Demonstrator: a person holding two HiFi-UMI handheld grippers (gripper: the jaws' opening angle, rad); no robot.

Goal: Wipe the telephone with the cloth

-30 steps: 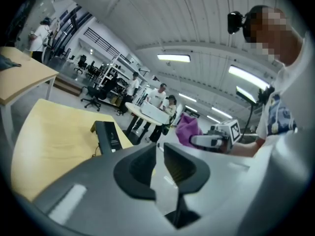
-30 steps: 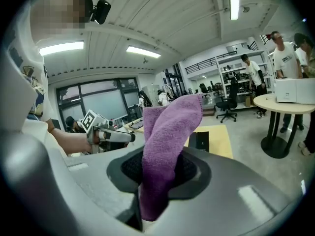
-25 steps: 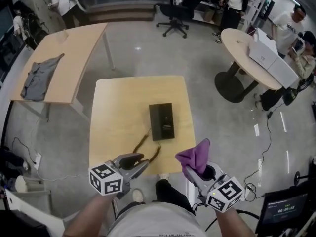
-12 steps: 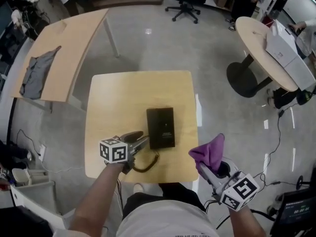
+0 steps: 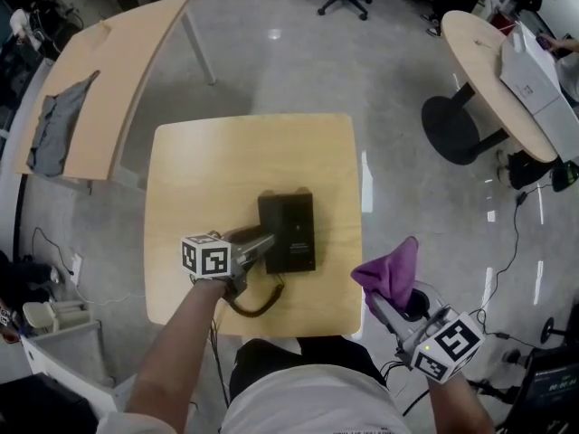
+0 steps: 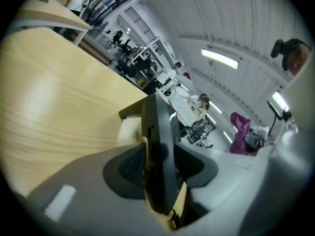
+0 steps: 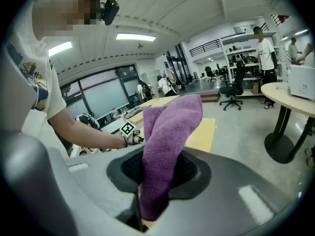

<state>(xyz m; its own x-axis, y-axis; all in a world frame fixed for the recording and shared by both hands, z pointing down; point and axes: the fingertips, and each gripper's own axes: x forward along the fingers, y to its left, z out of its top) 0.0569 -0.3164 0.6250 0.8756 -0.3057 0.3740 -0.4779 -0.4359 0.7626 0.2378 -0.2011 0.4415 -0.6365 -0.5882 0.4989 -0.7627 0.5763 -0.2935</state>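
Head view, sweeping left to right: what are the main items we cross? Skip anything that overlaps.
grey garment → telephone → purple cloth → round table. Anything that overlaps these is left out.

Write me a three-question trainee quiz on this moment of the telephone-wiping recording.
1. True or false: the right gripper holds the purple cloth.
2. What stands between the left gripper's jaws? A) the cloth B) the edge of the telephone C) nothing
3. Is the cloth touching the telephone yet?
Key: 1 true. 2 B; the jaws have just been opening and stand around it. 3 No; it is held up beside the table, apart from the telephone.
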